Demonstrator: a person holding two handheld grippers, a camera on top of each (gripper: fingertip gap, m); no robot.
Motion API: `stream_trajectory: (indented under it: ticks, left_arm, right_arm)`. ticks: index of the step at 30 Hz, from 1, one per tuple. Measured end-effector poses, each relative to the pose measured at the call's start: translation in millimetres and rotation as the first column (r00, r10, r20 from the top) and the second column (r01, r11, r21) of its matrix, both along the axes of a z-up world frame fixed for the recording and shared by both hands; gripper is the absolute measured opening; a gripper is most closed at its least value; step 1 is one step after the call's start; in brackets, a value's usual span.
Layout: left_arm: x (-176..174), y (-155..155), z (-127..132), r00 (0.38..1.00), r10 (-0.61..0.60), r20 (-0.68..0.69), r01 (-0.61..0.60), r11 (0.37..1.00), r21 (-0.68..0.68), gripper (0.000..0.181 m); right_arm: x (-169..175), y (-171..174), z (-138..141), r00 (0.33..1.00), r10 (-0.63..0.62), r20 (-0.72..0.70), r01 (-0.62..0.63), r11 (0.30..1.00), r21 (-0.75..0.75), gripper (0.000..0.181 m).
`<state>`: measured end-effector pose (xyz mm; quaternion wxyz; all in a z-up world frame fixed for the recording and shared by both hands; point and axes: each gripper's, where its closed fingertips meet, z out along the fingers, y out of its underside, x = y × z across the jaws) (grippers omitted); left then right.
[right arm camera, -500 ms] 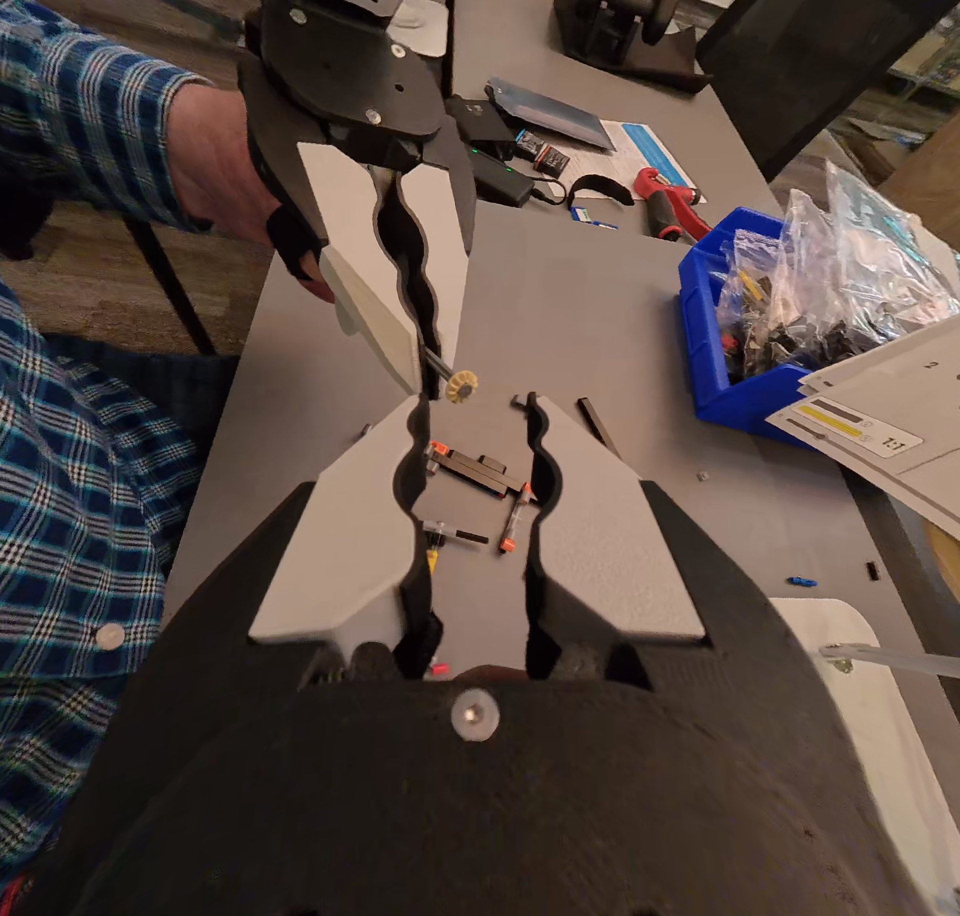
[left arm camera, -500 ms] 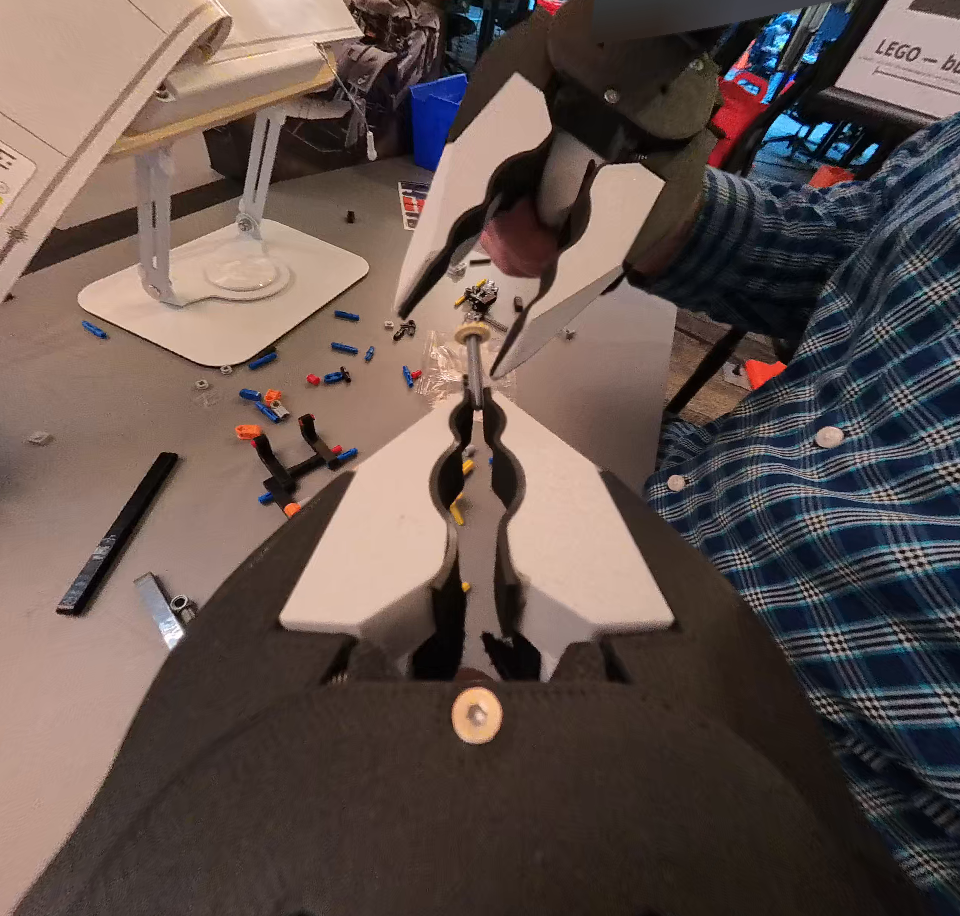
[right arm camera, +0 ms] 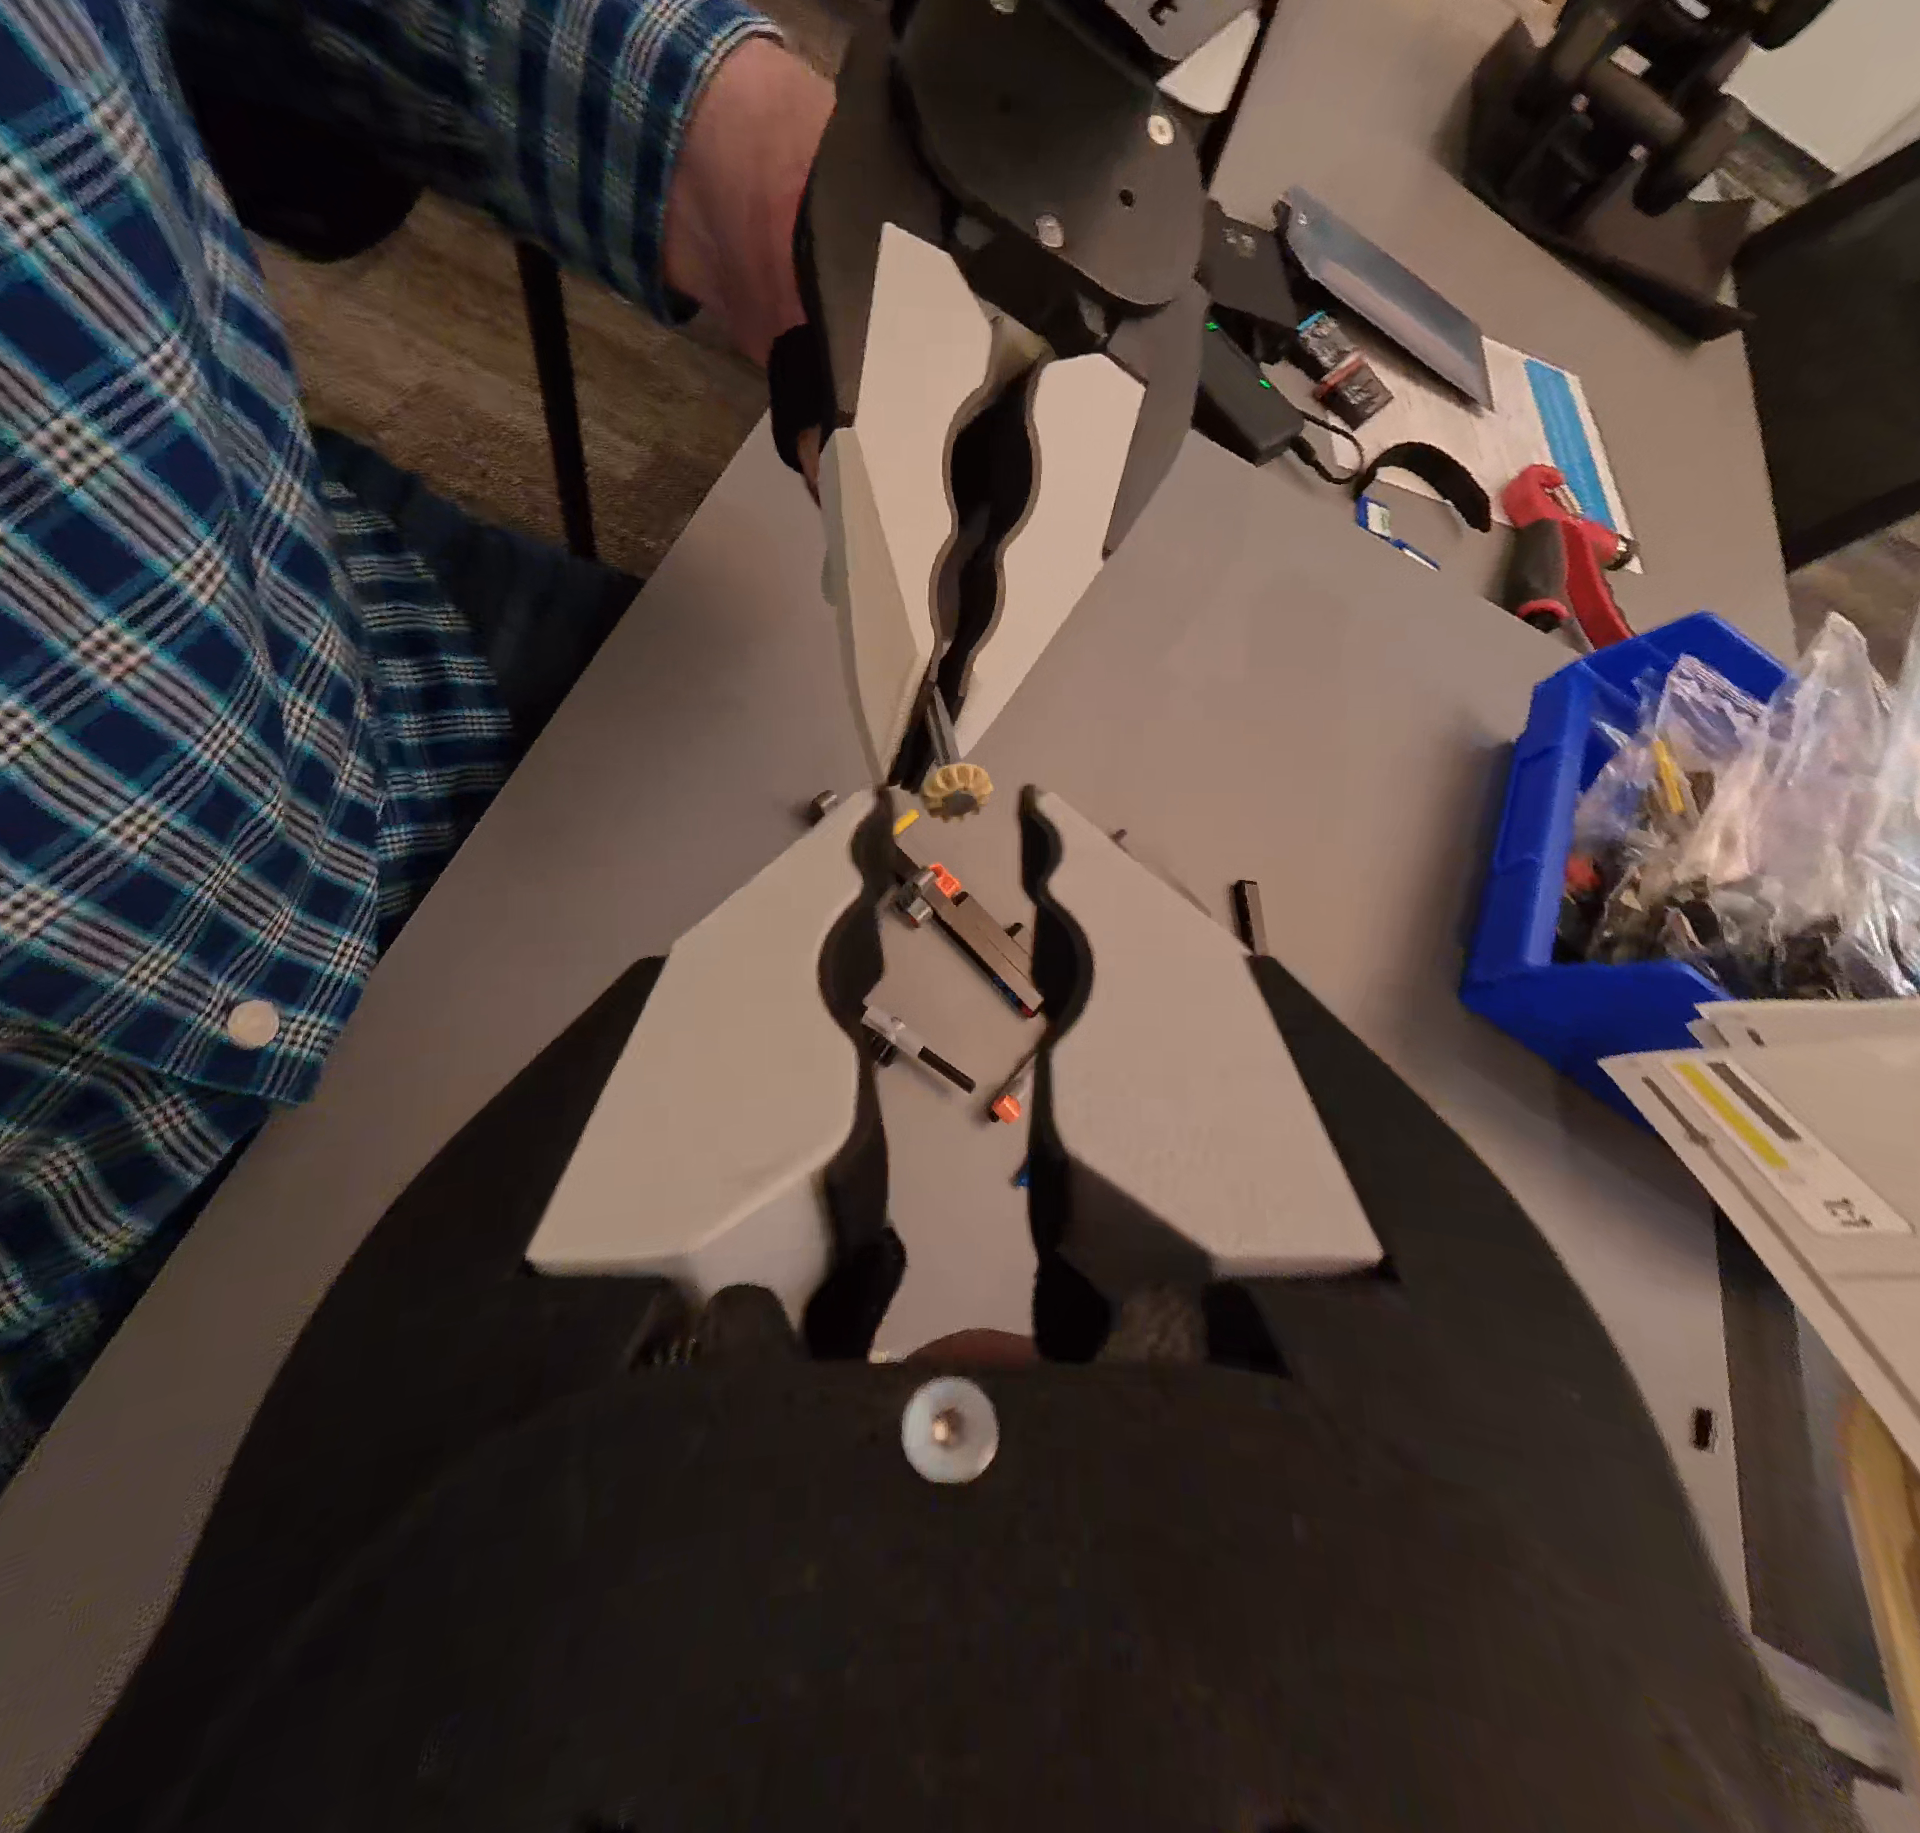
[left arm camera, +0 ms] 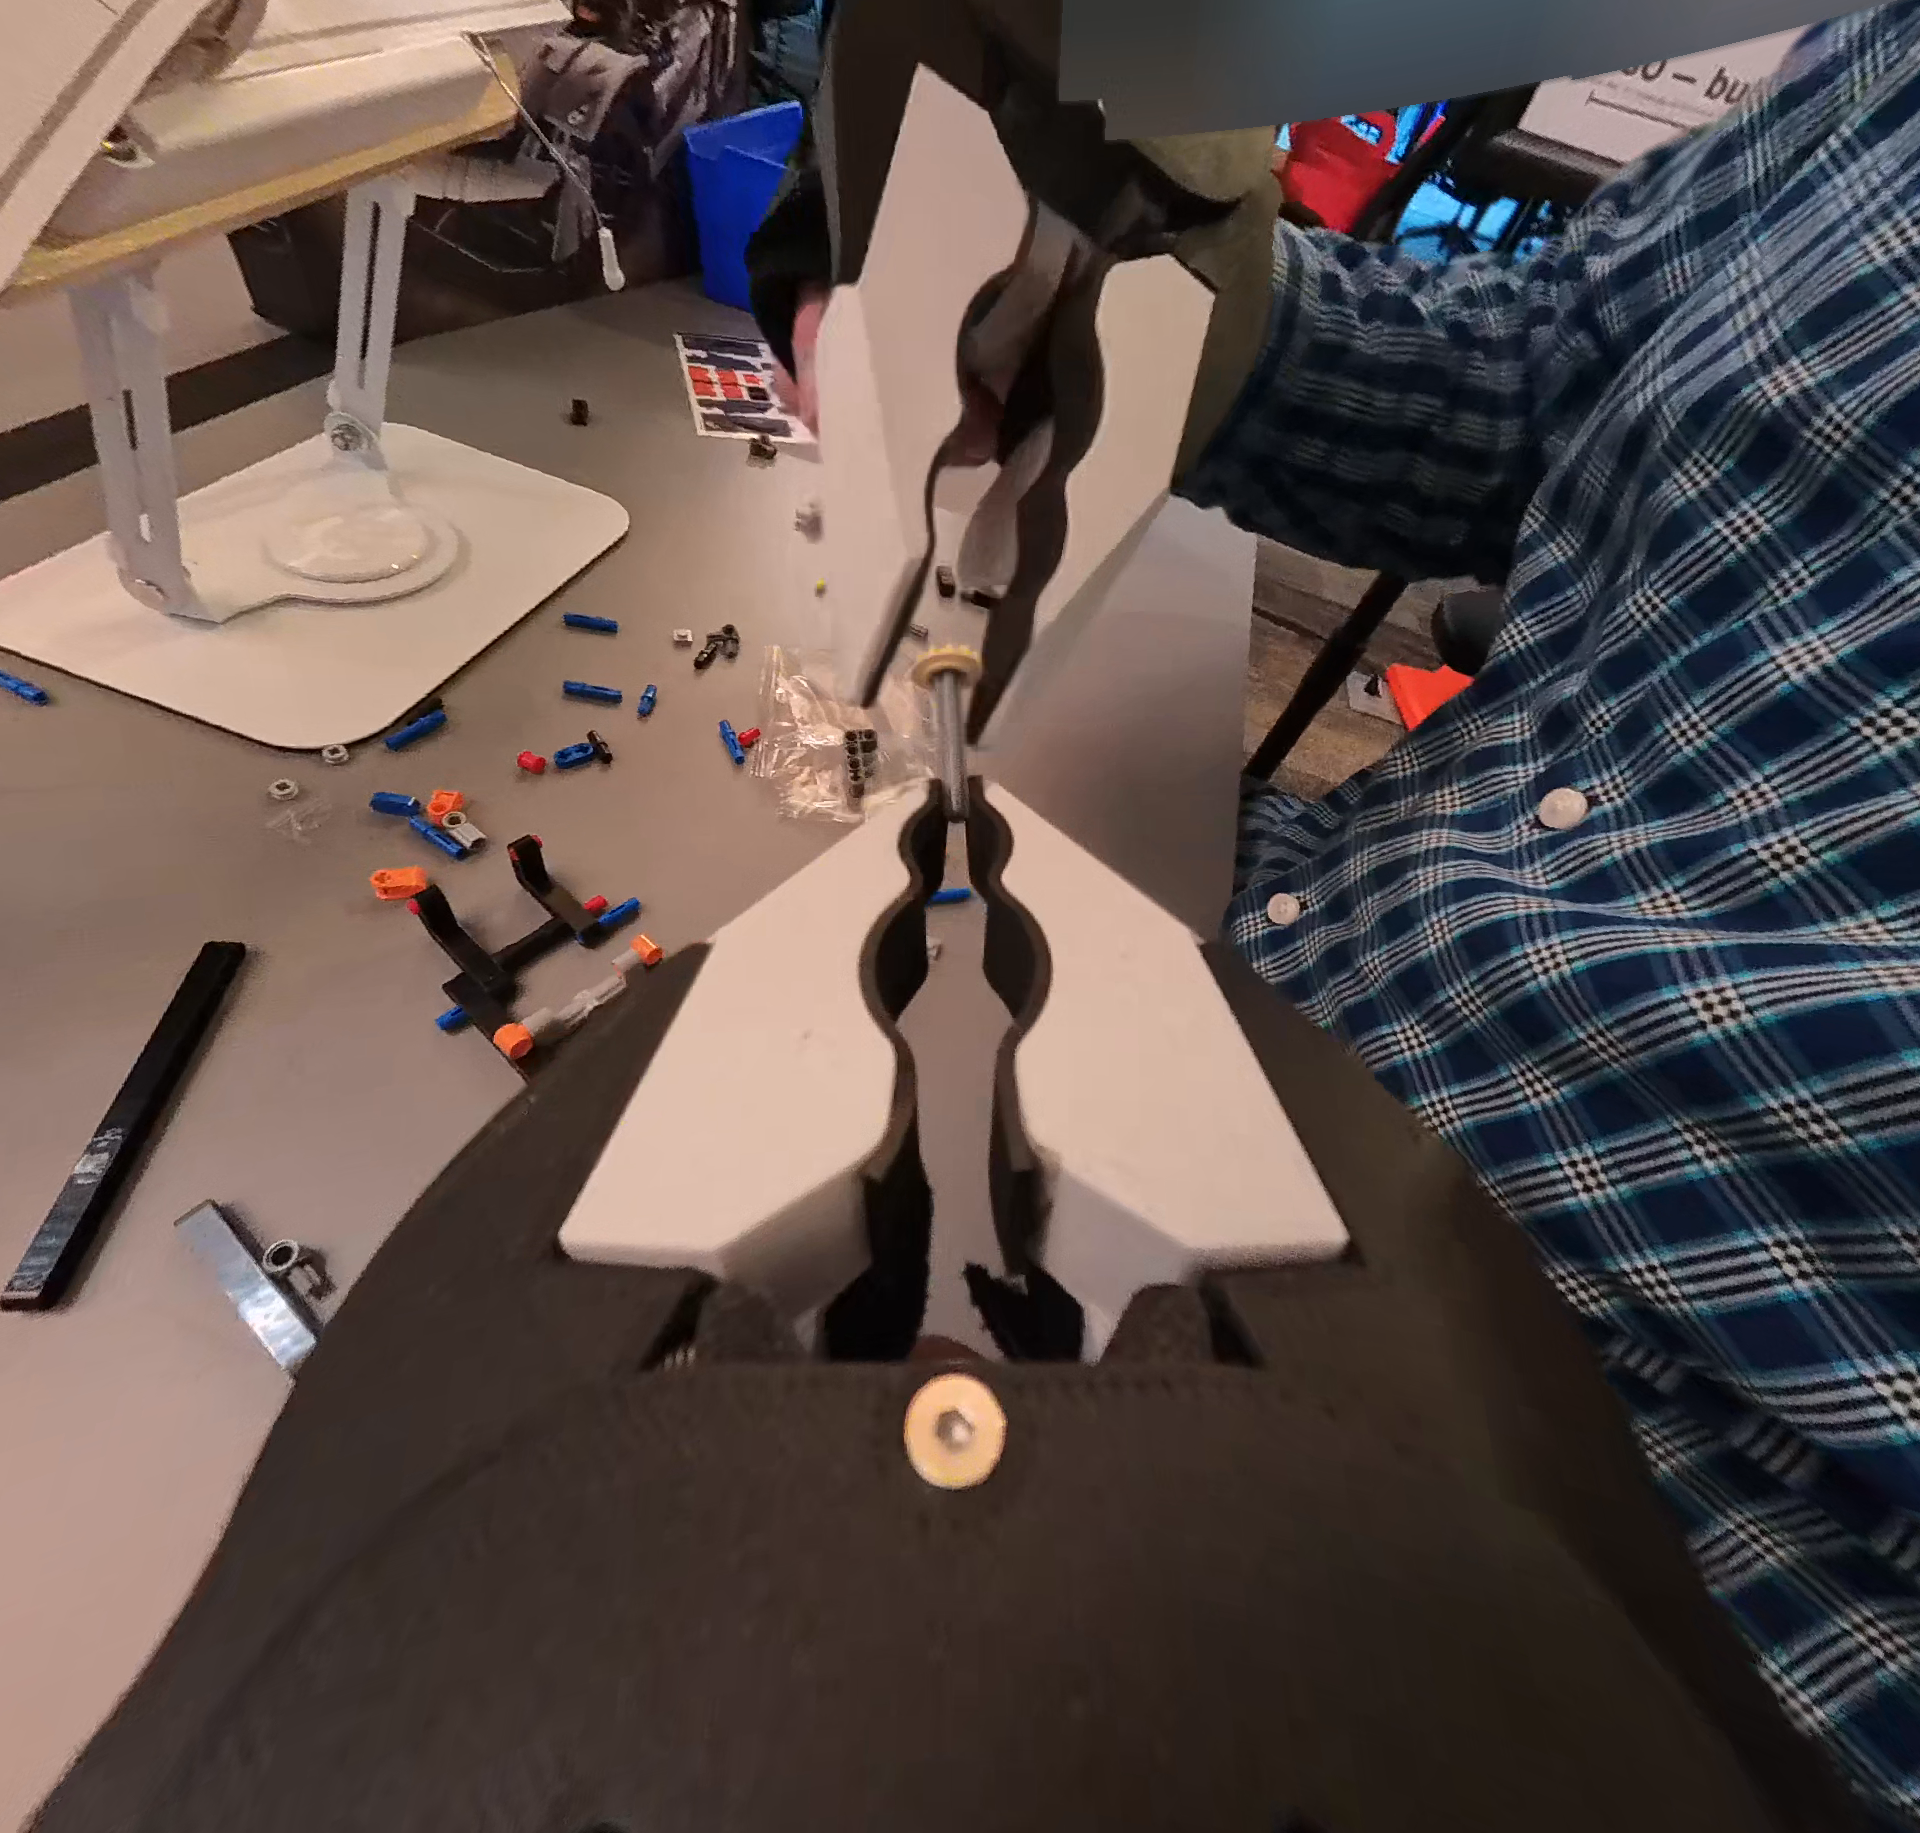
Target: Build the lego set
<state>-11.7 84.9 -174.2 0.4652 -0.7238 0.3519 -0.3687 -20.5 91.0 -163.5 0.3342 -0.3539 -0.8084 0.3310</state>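
Left gripper pinches a grey axle bearing a tan gear; right gripper, jaws apart, must close on the gear to seat it.

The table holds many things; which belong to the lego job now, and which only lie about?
In the job:
- left claw, shut on the grey axle
- tan gear on the axle's end
- right claw, open
- black lego assembly
- loose blue pins

Lying about:
- red-handled tool
- black charger
- black bar
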Motion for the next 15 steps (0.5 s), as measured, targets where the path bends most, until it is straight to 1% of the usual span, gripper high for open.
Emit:
stream_trajectory:
  ticks: [1,2,4,7,10,13,15]
  left_arm:
    - [0.7,-1.2,-0.1,1.0,-0.007,-0.003,0.007,1.0,0.003,0.001]
    - [1.2,-2.1,-0.5,1.0,-0.013,-0.008,0.013,1.0,0.004,0.001]
    - [1.8,-4.2,-2.3,0.999,-0.027,-0.02,0.027,1.0,0.002,0.001]
    - [2.5,-5.6,-4.2,0.999,-0.038,-0.026,0.038,0.999,-0.005,0.001]
    - [2.5,-4.4,-6.2,0.999,-0.031,-0.02,0.031,0.999,-0.013,0.001]
    - [-2.6,-1.1,-4.7,1.0,-0.007,-0.009,0.007,1.0,-0.014,0.017]
    - [-7.9,0.0,-1.7,1.0,0.01,-0.011,-0.01,1.0,0.005,0.019]
  right_arm:
    - [0.2,-1.5,-0.6,1.0,0.018,0.01,-0.018,1.0,0.009,0.013]
    - [0.4,-3.1,-1.4,0.999,0.033,0.021,-0.034,0.999,0.015,0.01]
    - [1.0,-5.7,-2.0,0.998,0.058,0.036,-0.059,0.998,0.019,0.01]
    - [1.9,-7.0,-3.5,0.997,0.062,0.049,-0.062,0.998,0.0,0.009]
    - [2.9,-5.7,-7.4,0.998,0.035,0.059,-0.034,0.999,-0.011,0.009]
    - [4.4,0.0,-9.0,0.999,-0.019,0.051,0.02,0.999,-0.037,0.009]
    - [6.2,5.2,-8.3,0.997,-0.064,0.04,0.067,0.996,-0.067,0.009]
